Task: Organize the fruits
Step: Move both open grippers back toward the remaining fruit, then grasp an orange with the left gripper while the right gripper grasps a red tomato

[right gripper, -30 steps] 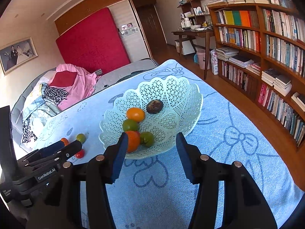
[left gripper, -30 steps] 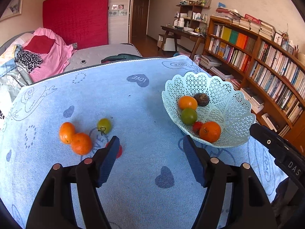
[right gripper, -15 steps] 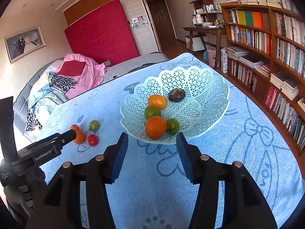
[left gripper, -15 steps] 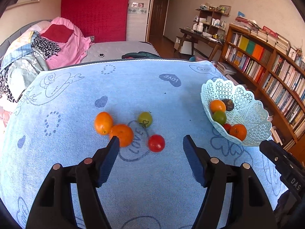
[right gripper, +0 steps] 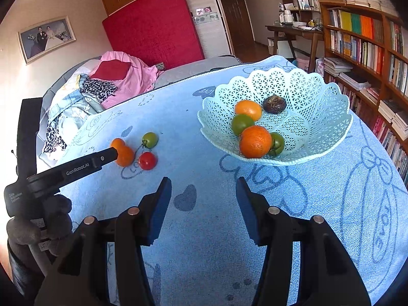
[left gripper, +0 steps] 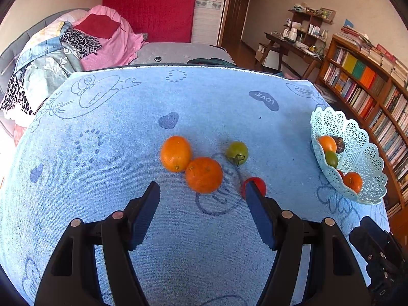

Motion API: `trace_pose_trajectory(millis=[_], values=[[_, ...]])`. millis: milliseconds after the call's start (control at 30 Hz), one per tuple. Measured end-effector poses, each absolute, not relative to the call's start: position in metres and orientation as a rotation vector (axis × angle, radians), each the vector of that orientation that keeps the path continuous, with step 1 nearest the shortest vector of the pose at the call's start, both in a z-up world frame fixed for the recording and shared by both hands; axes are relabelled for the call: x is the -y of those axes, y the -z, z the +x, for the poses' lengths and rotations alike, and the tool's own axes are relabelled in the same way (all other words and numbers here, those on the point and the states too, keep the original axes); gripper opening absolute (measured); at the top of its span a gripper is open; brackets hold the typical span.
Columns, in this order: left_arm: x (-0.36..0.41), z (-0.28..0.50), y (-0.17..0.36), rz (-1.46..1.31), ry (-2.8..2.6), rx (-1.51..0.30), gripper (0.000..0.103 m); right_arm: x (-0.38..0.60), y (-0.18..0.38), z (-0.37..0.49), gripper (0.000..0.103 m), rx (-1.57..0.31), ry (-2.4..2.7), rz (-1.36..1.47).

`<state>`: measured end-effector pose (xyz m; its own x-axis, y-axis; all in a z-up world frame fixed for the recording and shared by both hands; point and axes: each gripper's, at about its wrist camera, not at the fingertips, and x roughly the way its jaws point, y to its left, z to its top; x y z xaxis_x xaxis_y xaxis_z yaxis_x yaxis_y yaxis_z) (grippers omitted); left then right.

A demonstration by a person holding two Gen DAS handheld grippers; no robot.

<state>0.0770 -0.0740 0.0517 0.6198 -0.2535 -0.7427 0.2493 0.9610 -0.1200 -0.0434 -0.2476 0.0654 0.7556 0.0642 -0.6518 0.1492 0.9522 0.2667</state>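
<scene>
Left tool [left gripper: 202, 199]: jaws apart, empty, over blue terry surface [left gripper: 102, 178].
Right tool [right gripper: 202, 193]: jaws apart, empty, short of basket.
Change: left view has swung from basket to loose fruit; near orange now centred between its fingers, so a pick-up looks next.
Loose fruit: near orange [left gripper: 204, 175] at 12 o'clock, touching second orange [left gripper: 175, 153]; green tomato [left gripper: 237, 152] at 1; red tomato [left gripper: 257, 185] behind right finger.
Basket [right gripper: 306, 89]: pale lattice plastic, scalloped rim, holding five or six round fruits.
</scene>
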Motion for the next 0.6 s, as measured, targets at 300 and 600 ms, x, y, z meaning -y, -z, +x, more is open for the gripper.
trace_pose_trajectory(millis=[300,600], values=[[0.072,0.098,-0.037,-0.012,0.263,-0.903,0.069,0.226,-0.055,-0.029,0.054,-0.769,-0.031,0.255],[0.082,0.111,-0.034,-0.005,0.253,-0.897,0.069,0.218,-0.045,-0.015,0.054,-0.816,-0.066,0.25]])
